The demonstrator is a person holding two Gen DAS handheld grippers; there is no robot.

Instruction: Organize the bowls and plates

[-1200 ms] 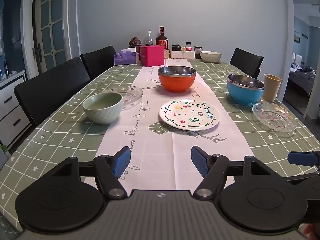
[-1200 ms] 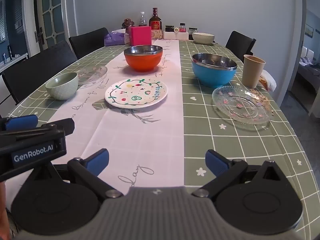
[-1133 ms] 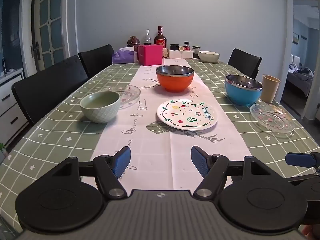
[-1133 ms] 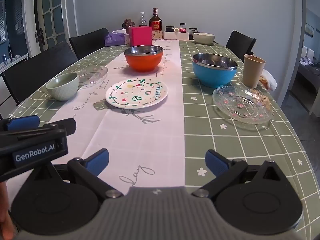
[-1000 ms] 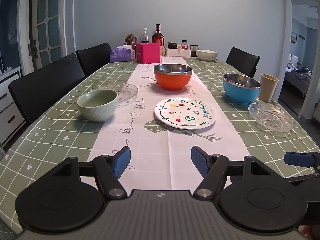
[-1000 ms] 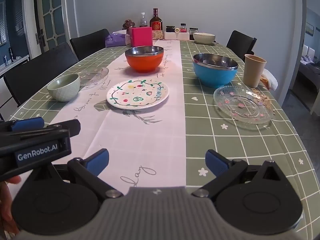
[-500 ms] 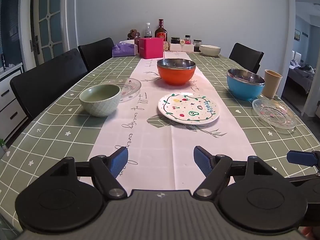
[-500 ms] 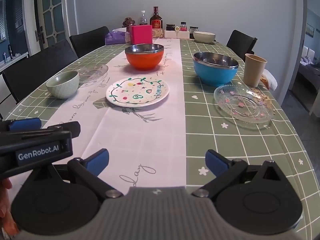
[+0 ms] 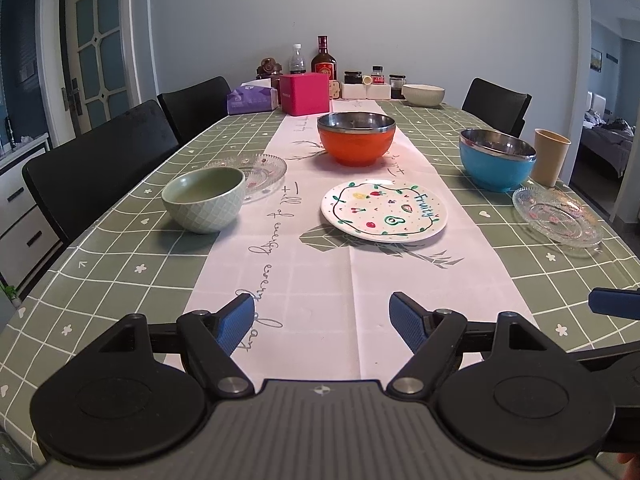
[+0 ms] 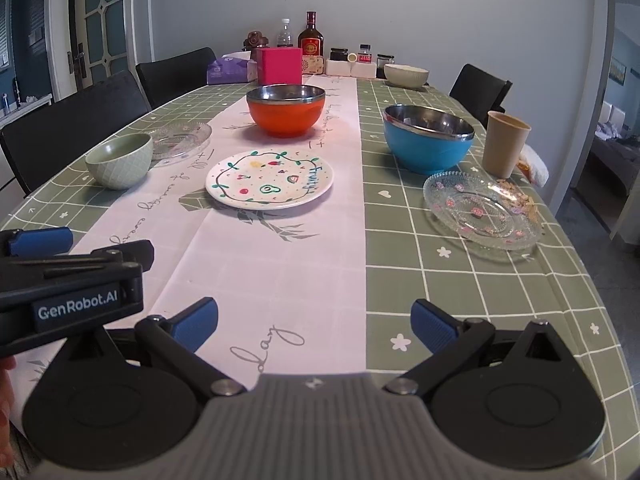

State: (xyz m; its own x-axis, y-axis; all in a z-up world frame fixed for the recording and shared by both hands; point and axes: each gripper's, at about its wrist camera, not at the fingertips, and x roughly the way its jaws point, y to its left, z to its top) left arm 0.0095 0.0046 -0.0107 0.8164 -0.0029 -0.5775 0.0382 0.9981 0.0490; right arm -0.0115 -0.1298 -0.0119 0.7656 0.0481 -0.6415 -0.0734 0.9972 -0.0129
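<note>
My left hand-held gripper [image 9: 322, 318] and right hand-held gripper [image 10: 314, 322] wide open, empty; clear glass plate [image 10: 482, 210] near surface's right edge, could slide off if I nudge it.

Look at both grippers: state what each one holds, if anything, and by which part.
Nothing is held. The left gripper and the right gripper both have empty jaws standing apart over the tablecloth, short of every plate and bowl.

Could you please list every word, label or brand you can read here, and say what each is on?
"Fruity": painted plate.
"GenRobot.AI": body of the left tongs.
Cursive script on the white table runner: too distorted to read reliably.
Labels on the bottles and jars at the far end: too small.
</note>
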